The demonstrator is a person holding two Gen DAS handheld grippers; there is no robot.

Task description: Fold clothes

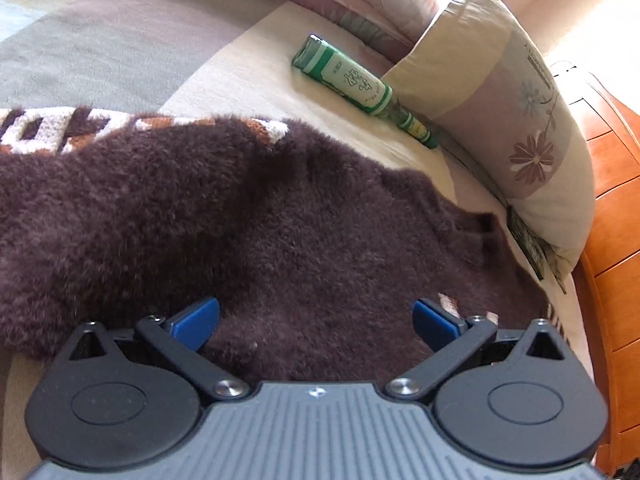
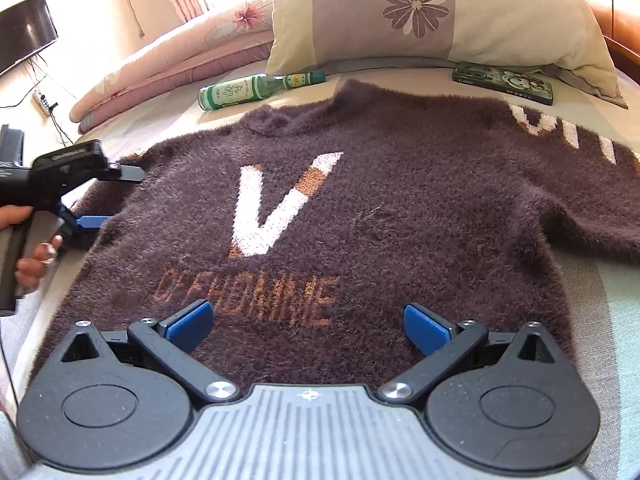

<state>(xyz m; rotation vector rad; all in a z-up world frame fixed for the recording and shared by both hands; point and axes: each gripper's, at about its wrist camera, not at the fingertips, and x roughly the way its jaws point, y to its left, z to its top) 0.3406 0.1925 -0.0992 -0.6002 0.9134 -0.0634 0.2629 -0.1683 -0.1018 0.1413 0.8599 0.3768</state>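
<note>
A dark brown fuzzy sweater (image 2: 400, 208) lies spread flat on the bed, with a white V and orange lettering facing up. My right gripper (image 2: 308, 328) hovers open over its lower hem, blue pads wide apart and nothing between them. My left gripper (image 2: 114, 198), held by a hand, is at the sweater's left sleeve edge, with its fingers apart. In the left wrist view the left gripper (image 1: 316, 320) stands open just above the brown sweater (image 1: 260, 220), gripping nothing. A patterned sleeve stripe (image 1: 60, 128) shows at the far left.
A green glass bottle (image 2: 256, 90) lies on the bedsheet beyond the collar, next to a floral pillow (image 2: 440, 12). A phone in a green case (image 2: 504, 84) rests by the pillow. Folded quilts (image 2: 172, 68) sit at the back left. Wooden furniture (image 1: 612, 240) borders the bed.
</note>
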